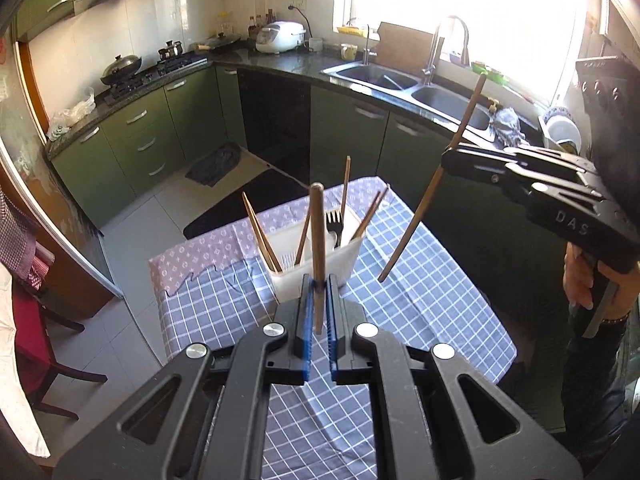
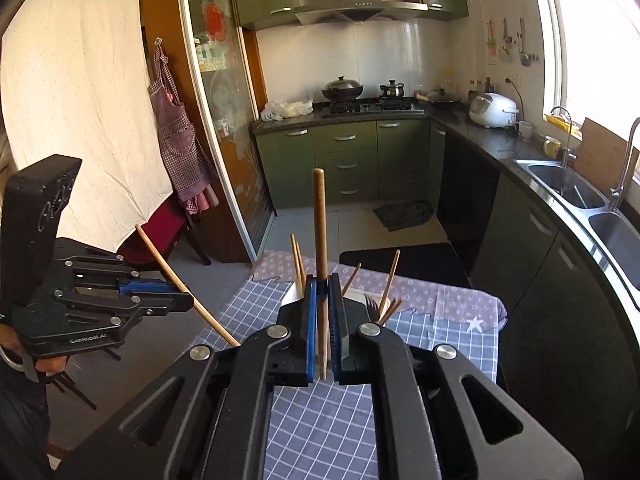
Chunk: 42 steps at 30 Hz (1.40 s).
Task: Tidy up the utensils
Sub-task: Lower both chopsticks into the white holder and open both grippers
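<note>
Left gripper (image 1: 319, 286): fingers closed on a single wooden chopstick (image 1: 318, 256), gripped low on its shaft and held nearly upright. It hangs above the checked tablecloth (image 1: 224, 304) near the middle of the surface, just in front of the white holder (image 1: 312, 270).

White holder: stands on the surface toward the far edge, where a lilac patterned cloth (image 1: 208, 248) overlaps the checked one. It contains several wooden chopsticks leaning outward, a pair at the left side (image 1: 260, 238) and a pair at the right side (image 1: 370, 216), plus a black fork (image 1: 333, 222) standing tines up in the middle. These leaning sticks occupy most of the opening and stand in the path of any stick lowered into it.

Right gripper (image 2: 324, 286): fingers closed on a second wooden stick (image 2: 320, 256), held vertical between the blue pads (image 2: 311, 332). In the left wrist view this gripper (image 1: 448, 160) is seen high above the right edge of the surface, with its stick slanting down toward the cloth without touching it.

Surroundings: green cabinets (image 1: 140, 140), a double sink (image 1: 404, 84) under the window, and a dark floor mat (image 1: 256, 208) beyond the far edge.
</note>
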### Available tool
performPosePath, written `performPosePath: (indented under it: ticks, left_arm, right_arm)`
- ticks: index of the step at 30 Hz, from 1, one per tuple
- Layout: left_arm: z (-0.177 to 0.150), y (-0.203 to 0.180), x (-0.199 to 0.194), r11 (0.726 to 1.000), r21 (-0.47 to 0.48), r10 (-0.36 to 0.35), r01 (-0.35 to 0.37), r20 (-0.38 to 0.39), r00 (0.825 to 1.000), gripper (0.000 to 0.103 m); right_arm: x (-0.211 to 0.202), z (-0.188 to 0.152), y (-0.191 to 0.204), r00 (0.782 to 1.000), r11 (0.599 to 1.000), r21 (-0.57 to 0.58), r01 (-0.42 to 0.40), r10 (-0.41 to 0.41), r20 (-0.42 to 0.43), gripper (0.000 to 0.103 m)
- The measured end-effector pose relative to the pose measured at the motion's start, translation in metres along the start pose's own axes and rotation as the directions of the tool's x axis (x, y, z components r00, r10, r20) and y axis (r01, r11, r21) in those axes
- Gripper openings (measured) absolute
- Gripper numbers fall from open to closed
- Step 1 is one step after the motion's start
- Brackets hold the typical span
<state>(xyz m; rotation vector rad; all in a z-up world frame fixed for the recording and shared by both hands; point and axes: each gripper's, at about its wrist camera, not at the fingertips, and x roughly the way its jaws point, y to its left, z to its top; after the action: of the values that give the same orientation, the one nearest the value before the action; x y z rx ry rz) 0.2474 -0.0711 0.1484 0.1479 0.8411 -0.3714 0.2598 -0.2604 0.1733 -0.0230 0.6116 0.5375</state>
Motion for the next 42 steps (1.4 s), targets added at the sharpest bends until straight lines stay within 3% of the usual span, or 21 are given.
performPosePath:
  ticks: [5, 9, 16, 26, 28, 32, 35, 37, 39, 42]
  left_arm:
    - [0.041, 0.015, -0.003, 1.0, -0.029, 0.006, -0.004, 0.077, 0.997, 0.006]
    - [0.059, 0.025, 0.022, 0.998, -0.046, 0.036, -0.032, 0.083, 0.996, 0.006]
    - [0.061, 0.038, 0.084, 0.998, -0.057, 0.029, -0.03, -0.017, 0.999, 0.006]
    - [0.038, 0.045, 0.147, 0.998, -0.056, 0.005, -0.013, -0.136, 0.991, 0.01]
    - [0.032, 0.046, 0.154, 0.998, -0.061, -0.004, -0.005, -0.146, 0.989, 0.026]
    - [0.021, 0.045, 0.147, 0.998, -0.067, 0.001, -0.009, -0.119, 0.993, 0.031]
    - [0.01, 0.04, 0.121, 0.997, -0.078, -0.006, 0.003, -0.049, 0.999, 0.044]
    - [-0.003, 0.035, 0.098, 0.997, -0.077, 0.002, -0.001, 0.015, 1.0, 0.062]
    - [-0.024, 0.028, 0.075, 0.997, -0.074, 0.023, -0.016, 0.089, 0.996, 0.069]
    - [-0.066, 0.015, 0.05, 0.996, -0.087, 0.034, -0.019, 0.167, 0.985, 0.092]
  right_arm:
    - [0.026, 0.038, -0.019, 0.999, 0.999, 0.037, 0.025, -0.026, 0.019, 0.007]
    - [0.058, 0.048, -0.036, 1.0, 0.998, 0.06, 0.024, -0.024, -0.009, 0.007]
    - [0.107, 0.036, -0.049, 0.998, 0.998, 0.063, 0.013, -0.009, -0.066, 0.007]
    - [0.15, 0.0, -0.055, 0.99, 0.998, 0.057, 0.001, 0.007, -0.141, 0.007]
    - [0.153, -0.006, -0.054, 0.989, 0.999, 0.054, 0.005, 0.003, -0.146, 0.009]
    - [0.136, -0.01, -0.053, 0.993, 0.998, 0.057, -0.008, 0.015, -0.12, 0.01]
    - [0.104, -0.017, -0.045, 0.997, 0.998, 0.058, -0.033, 0.036, -0.065, 0.029]
    - [0.078, -0.027, -0.04, 0.998, 0.997, 0.055, -0.051, 0.053, -0.027, 0.031]
    - [0.054, -0.042, -0.037, 0.998, 0.996, 0.061, -0.064, 0.064, 0.003, 0.045]
    - [0.023, -0.078, -0.038, 0.996, 0.993, 0.089, -0.079, 0.076, 0.038, 0.063]
